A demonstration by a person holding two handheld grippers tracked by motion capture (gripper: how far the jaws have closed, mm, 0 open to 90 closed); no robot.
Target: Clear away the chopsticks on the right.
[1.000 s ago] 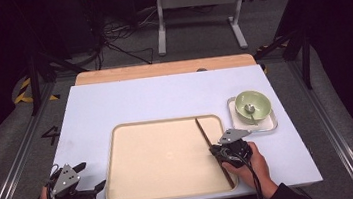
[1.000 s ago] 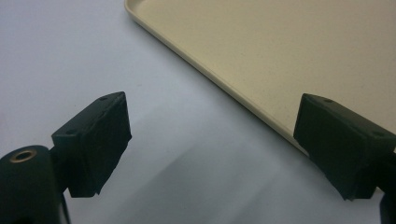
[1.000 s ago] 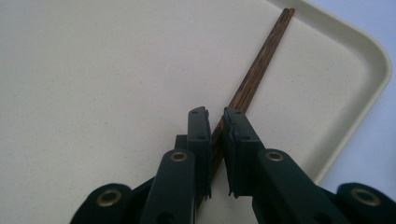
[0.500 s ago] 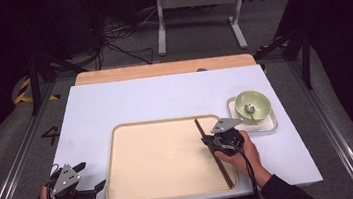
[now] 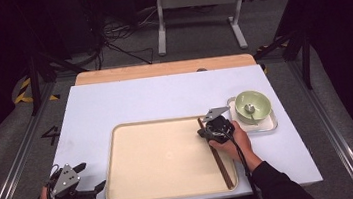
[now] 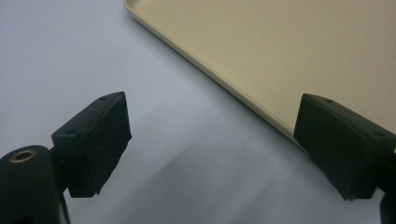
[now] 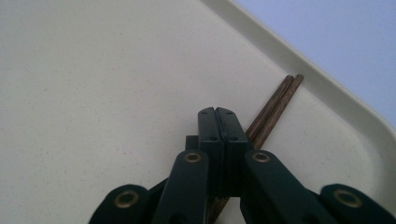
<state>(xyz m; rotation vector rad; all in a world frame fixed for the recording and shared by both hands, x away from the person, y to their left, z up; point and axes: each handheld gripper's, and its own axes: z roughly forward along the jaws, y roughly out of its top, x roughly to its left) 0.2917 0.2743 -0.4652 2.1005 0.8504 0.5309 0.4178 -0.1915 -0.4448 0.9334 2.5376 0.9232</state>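
Resting at the worktop's (image 5: pixel 154 97) near left corner, the left hand-held gripper (image 5: pixel 87 179) is released, just left of one tray (image 5: pixel 161 156). Two chopsticks (image 5: pixel 219 157) lie under the clenched right hand-held gripper (image 5: pixel 207 132) along the tray's right rim; whether it grips them is unclear. One bowl (image 5: pixel 252 106) sits right.

A white bench (image 5: pixel 139 101) carries a beige tray (image 5: pixel 161 156) at six o'clock, near its front edge. A small white tray (image 5: pixel 268 124) rests directly on the bench at three o'clock, just beside the beige one.
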